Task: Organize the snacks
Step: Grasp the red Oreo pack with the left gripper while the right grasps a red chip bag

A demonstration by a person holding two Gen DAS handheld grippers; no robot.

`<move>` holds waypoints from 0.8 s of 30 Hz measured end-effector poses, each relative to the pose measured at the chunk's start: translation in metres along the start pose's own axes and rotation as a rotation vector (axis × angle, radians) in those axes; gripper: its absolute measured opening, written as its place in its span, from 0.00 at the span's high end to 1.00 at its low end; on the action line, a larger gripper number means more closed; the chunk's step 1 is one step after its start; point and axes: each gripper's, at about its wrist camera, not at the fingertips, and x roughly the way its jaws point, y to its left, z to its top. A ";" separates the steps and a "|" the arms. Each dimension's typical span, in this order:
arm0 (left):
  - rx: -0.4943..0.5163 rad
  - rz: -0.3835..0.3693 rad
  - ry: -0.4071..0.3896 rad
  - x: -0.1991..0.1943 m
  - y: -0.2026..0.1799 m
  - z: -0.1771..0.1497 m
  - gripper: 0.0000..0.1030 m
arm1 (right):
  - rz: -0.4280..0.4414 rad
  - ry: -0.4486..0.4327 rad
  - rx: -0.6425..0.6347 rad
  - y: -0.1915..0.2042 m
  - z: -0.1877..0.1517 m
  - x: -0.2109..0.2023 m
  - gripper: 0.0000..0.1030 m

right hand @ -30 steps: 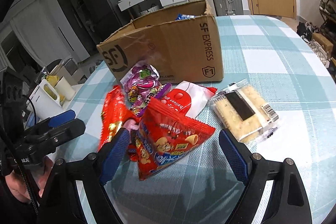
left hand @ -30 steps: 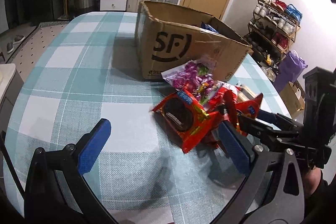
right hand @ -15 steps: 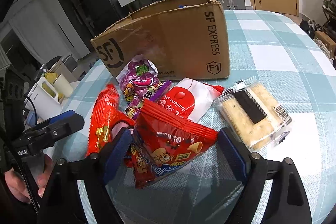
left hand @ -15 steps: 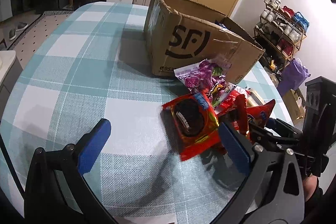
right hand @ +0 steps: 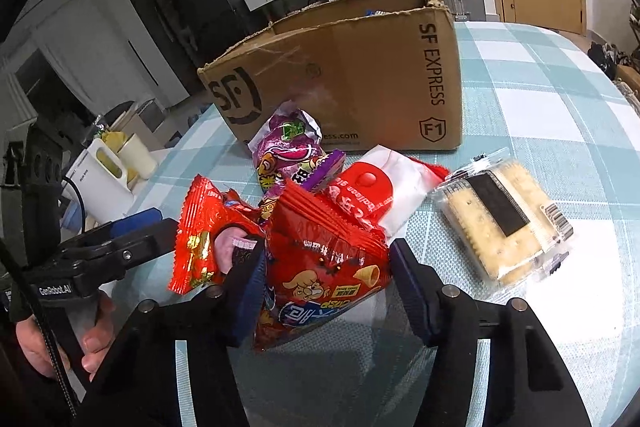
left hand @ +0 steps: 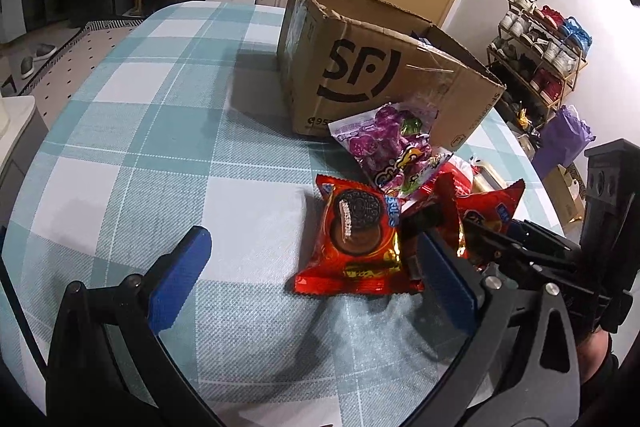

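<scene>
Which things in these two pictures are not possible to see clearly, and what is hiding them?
- Inside of the cardboard box: both views, its walls hide the contents; only a blue scrap shows above the rim.
- Cookie pack: right wrist view, the red chip bag covers most of it.
- Right claw: closing around the chip bag; pad contact unclear.
- Cracker pack: left wrist view, hidden behind the pile.

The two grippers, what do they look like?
Both are black frames. The left gripper and right gripper each carry two fingers with blue pads, silver bolts at the joints. White "GenRobot.AI" lettering marks the left one's side, and a black cable runs beside it.
</scene>
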 end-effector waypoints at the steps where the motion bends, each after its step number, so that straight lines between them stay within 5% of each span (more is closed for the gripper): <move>1: 0.000 0.002 0.002 0.000 0.000 -0.001 0.01 | 0.007 -0.003 0.008 -0.001 -0.001 -0.001 0.43; 24: 0.055 0.053 0.068 0.019 -0.013 0.002 0.01 | 0.039 -0.071 0.062 -0.030 -0.018 -0.048 0.43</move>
